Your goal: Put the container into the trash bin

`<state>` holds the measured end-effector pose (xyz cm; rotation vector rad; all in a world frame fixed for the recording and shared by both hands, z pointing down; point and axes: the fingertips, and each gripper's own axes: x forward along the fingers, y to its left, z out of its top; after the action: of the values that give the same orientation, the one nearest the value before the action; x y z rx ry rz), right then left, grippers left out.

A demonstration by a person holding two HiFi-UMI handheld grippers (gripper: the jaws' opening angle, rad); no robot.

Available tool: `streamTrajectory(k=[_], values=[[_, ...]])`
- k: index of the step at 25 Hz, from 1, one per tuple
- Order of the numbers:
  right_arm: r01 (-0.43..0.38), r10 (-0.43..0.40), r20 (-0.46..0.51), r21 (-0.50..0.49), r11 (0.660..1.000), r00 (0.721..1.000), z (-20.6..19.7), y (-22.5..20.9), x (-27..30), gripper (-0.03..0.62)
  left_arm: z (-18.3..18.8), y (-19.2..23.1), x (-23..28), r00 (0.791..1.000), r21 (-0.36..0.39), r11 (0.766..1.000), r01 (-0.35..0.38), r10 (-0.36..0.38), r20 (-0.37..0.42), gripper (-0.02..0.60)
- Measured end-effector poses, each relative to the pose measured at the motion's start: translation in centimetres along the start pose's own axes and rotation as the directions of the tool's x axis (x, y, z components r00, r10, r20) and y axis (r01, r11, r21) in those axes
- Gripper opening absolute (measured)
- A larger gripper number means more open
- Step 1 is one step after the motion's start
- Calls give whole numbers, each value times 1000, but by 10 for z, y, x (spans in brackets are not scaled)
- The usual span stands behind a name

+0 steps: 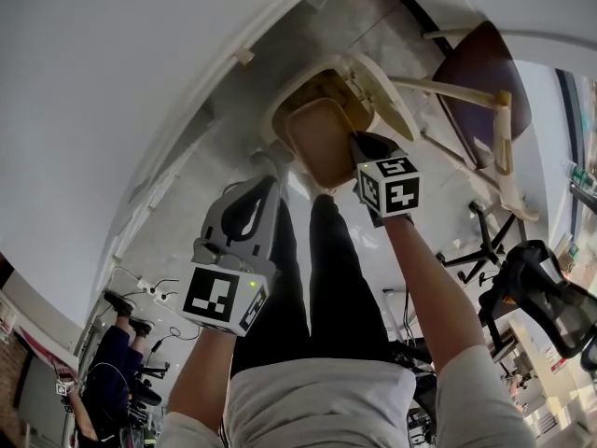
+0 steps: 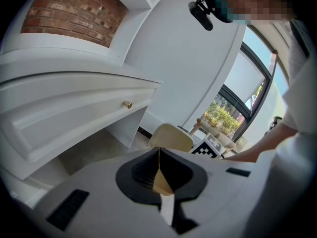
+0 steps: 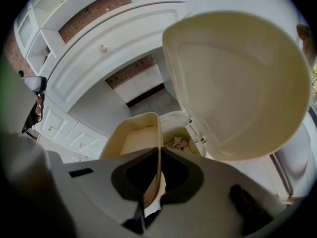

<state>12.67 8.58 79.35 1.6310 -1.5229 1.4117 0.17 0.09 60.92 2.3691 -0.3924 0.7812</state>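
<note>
The person wore a white short-sleeved shirt [image 1: 317,404] and black trousers [image 1: 340,278]. The left gripper [image 1: 272,160] and right gripper [image 1: 359,143] had pale grey shells with black jaw pads. Each carried black-and-white square markers; a green light glowed on the left cube [image 1: 222,297].

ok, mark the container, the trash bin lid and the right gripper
container [image 3: 134,139]: right gripper view, on its inner floor.
trash bin lid [image 3: 237,83]: right gripper view, on the open lid's underside.
right gripper [image 3: 159,155]: right gripper view, between its fingertips, shut on the container's wall.
</note>
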Motion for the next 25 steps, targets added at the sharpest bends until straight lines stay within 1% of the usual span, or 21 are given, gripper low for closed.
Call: streamTrajectory(k=[5,11,16,25], values=[[15,-15,-25,25,1000,1000,-7,-6,17,32,3,10,4,999,48,998,-30,29,16,17],[29,-26,-62,53,998,998,-15,-10,34,34,-3,10,4,1000,64,997,-31,31,4,17],[36,-31,-79,57,998,996,-17,-14,43,32,-5,13,6,999,47,998,-37,36,8,17],[57,-50,-99,79,995,994,-21,-21,60,34,-17,17,5,999,48,998,-34,36,-36,17]])
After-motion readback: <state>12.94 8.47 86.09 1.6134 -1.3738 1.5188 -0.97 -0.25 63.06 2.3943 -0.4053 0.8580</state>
